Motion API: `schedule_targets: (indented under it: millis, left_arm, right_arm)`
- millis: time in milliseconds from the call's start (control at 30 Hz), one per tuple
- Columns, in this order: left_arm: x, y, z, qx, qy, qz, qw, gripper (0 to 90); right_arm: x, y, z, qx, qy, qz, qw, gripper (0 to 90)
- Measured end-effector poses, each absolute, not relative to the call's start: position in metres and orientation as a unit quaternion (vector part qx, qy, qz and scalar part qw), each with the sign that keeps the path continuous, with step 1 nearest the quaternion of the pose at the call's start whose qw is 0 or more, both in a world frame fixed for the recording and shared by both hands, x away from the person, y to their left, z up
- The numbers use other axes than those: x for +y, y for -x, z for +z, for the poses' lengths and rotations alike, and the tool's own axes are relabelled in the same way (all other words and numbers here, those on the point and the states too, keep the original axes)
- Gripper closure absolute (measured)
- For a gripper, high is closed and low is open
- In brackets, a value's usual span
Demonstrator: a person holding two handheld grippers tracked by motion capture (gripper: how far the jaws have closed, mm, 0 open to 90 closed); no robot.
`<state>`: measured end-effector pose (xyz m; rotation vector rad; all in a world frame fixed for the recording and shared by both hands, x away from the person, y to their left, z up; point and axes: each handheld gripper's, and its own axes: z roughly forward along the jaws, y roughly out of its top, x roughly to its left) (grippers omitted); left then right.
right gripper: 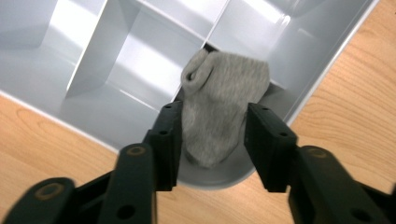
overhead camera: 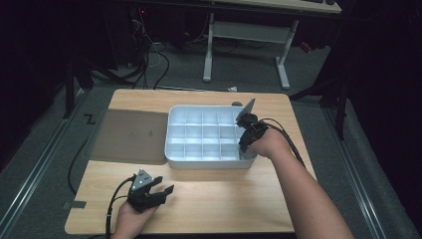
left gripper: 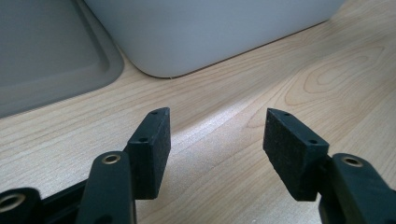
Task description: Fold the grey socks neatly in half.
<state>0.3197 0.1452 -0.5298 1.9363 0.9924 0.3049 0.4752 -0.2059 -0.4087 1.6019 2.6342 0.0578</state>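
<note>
Right gripper (right gripper: 212,140) jaws pinch a grey sock (right gripper: 219,109) between the pads, over the near-right corner of the white tray (right gripper: 93,112). Sock sits just ahead of the jaws, long axis running along them away from the camera, rolled cuff at the far end pointing into the corner compartment. Its lower end touches or nearly touches the tray rim; hard to tell which. Move looks like a drop straight ahead and down into that compartment, so this hand does the work.

Left gripper (left gripper: 217,135) is spread wide, holds nothing, low over bare table (left gripper: 280,93), tray wall ahead of it, grey lid (left gripper: 46,56) ahead-left. Well apart from the sock.

High view: right gripper (overhead camera: 247,133) at the tray's right end, sock too small to make out there; left gripper (overhead camera: 158,191) at the near table edge. Compartment floor under the sock is hidden.
</note>
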Motion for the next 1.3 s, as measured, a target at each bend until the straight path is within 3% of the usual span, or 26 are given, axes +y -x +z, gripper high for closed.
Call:
schedule_targets:
  millis: [167,600,833,1300]
  left_arm:
    - [0.146,-0.320,-0.530,0.403,-0.785,0.123,0.455,42.5]
    - [0.146,-0.320,-0.530,0.403,-0.785,0.123,0.455,42.4]
    - [0.145,-0.320,-0.531,0.402,-0.787,0.118,0.452,42.4]
    - [0.145,-0.320,-0.531,0.403,-0.786,0.117,0.454,42.5]
  right_arm:
    - [-0.200,-0.480,-0.412,0.854,-0.518,0.004,0.045,90.0]
    - [-0.197,-0.492,-0.427,0.854,-0.516,-0.022,0.061,90.0]
    - [-0.203,-0.491,-0.409,0.854,-0.516,0.001,0.068,90.0]
    - [-0.195,-0.496,-0.443,0.860,-0.504,-0.049,0.063,90.0]
